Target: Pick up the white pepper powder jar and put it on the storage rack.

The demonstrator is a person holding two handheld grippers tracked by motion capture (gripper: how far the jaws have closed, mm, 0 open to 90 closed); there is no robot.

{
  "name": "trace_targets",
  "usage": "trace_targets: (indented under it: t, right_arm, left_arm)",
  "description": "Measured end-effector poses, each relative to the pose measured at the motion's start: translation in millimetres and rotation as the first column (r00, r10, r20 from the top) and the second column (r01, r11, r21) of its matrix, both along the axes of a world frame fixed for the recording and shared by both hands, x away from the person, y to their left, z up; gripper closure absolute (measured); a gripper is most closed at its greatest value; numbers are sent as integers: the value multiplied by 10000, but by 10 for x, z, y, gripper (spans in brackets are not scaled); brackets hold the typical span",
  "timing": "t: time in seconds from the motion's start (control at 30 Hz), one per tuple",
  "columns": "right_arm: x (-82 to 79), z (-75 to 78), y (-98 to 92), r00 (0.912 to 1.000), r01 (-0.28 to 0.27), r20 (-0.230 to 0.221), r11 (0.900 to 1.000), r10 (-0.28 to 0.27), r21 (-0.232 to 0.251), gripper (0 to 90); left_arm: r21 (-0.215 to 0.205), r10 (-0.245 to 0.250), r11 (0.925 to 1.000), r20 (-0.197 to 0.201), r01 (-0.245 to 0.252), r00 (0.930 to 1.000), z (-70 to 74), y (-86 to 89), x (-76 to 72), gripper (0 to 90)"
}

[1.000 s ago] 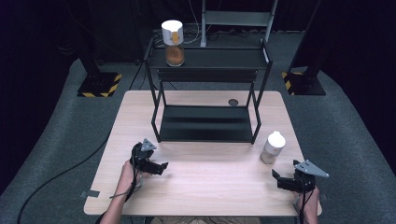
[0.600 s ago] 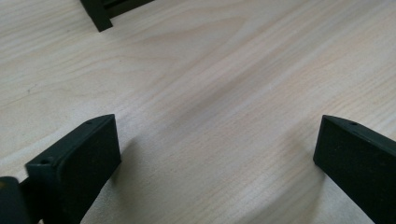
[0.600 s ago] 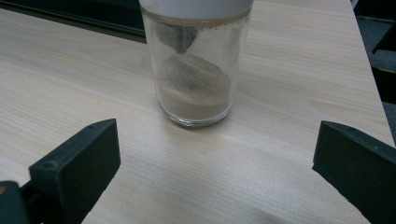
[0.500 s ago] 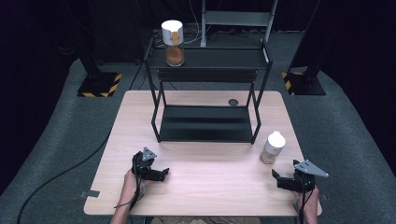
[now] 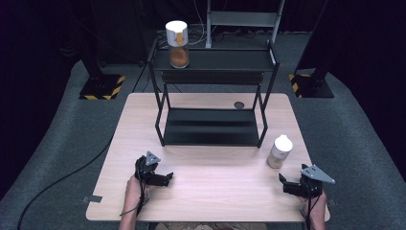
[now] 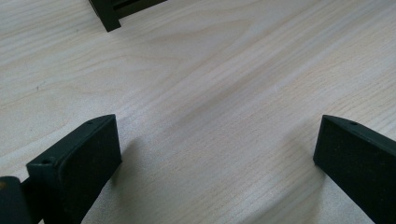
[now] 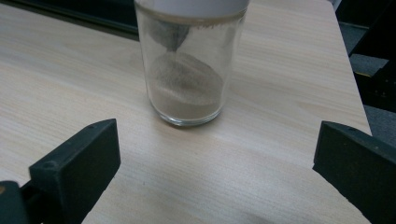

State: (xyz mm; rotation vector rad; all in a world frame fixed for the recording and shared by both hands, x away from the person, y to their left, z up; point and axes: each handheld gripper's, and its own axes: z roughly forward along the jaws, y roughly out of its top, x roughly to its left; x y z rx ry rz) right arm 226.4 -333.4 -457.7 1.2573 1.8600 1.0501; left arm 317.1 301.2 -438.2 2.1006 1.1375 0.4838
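A glass jar with a white lid (image 5: 279, 151) holding pale powder stands on the wooden table (image 5: 210, 191), right of the black shelf rack (image 5: 210, 96). The right gripper view shows the jar (image 7: 189, 70) upright just ahead of my wide-apart jaws. My right gripper (image 5: 283, 183) rests open near the table's front right corner, just below the jar. My left gripper (image 5: 167, 179) is open at the front left, low over bare wood (image 6: 215, 116). A second white-lidded jar (image 5: 177, 44) with orange contents stands on the rack's top shelf at the left.
The rack's lower shelf (image 5: 210, 127) is bare. A small dark round disc (image 5: 238, 104) lies on the table behind the rack. The rack's foot (image 6: 109, 16) shows in the left gripper view. Black stand bases (image 5: 100, 88) sit on the grey floor beyond.
My left gripper has drawn back a little toward the front edge of the table. The right gripper and both jars have stayed in place.
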Motion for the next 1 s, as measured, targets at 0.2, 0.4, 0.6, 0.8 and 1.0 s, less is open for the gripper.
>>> trace_targets:
  t: [0.2,0.4,0.6,0.8,1.0]
  right_arm:
    - [26,13,69,10000,19,-63,9999,-19,121,0]
    - [185,131,195,9999,37,138,9997,-41,252,0]
    - [465,195,274,9998,-138,177,9987,129,494,0]
    - [635,201,365,9998,-51,178,9990,44,447,0]
    - [732,164,391,9999,-62,90,9991,59,416,0]
  left_arm:
    - [-1,6,10000,15,-6,10000,-2,-2,-2,1]
    - [-10,5,10000,4,-5,10000,-1,0,0,1]
    - [-12,2,10000,4,-2,10000,-1,0,0,2]
    - [-10,10,10000,2,-10,10000,-1,-1,0,2]
    - [-10,26,10000,7,-26,10000,-2,-7,-3,2]
